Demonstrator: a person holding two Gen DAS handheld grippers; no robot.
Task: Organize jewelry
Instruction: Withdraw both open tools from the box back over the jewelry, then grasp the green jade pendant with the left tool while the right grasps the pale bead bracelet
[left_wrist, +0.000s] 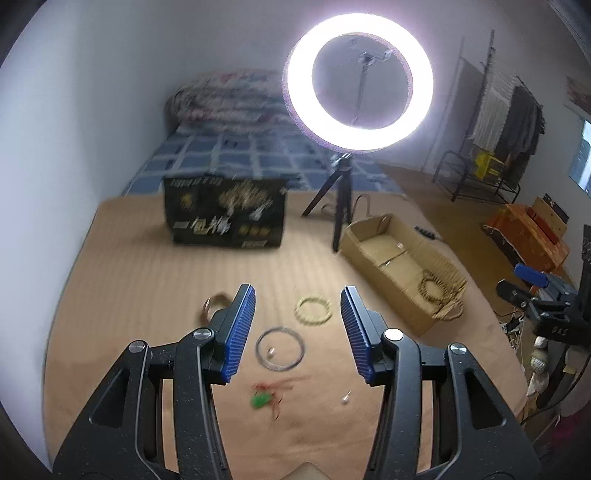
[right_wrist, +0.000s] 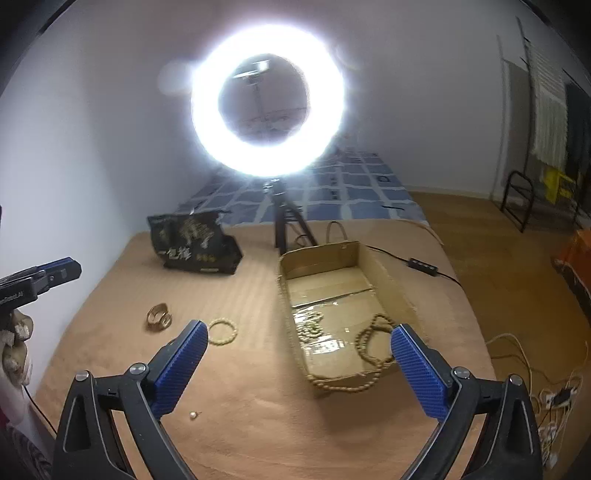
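Note:
On the tan table lie a silver bangle (left_wrist: 280, 348) with a small pearl inside it, a cream bead bracelet (left_wrist: 313, 311) (right_wrist: 222, 331), a green pendant on red cord (left_wrist: 263, 399), a loose pearl earring (left_wrist: 346, 399) (right_wrist: 193, 415) and gold rings (right_wrist: 159, 316) (left_wrist: 214, 303). My left gripper (left_wrist: 298, 336) is open and empty above the bangle. My right gripper (right_wrist: 299, 363) is open and empty in front of the cardboard box (right_wrist: 388, 280) (left_wrist: 384, 236). A long bead necklace (right_wrist: 369, 343) (left_wrist: 432, 290) hangs over the box's near rim.
A lit ring light on a black tripod (left_wrist: 341, 206) (right_wrist: 282, 221) stands at the table's back. A black printed bag (left_wrist: 225, 212) (right_wrist: 194, 243) sits behind the jewelry. A bed with blue checked cover (left_wrist: 240, 147) lies beyond. Cables (right_wrist: 424, 266) trail right of the box.

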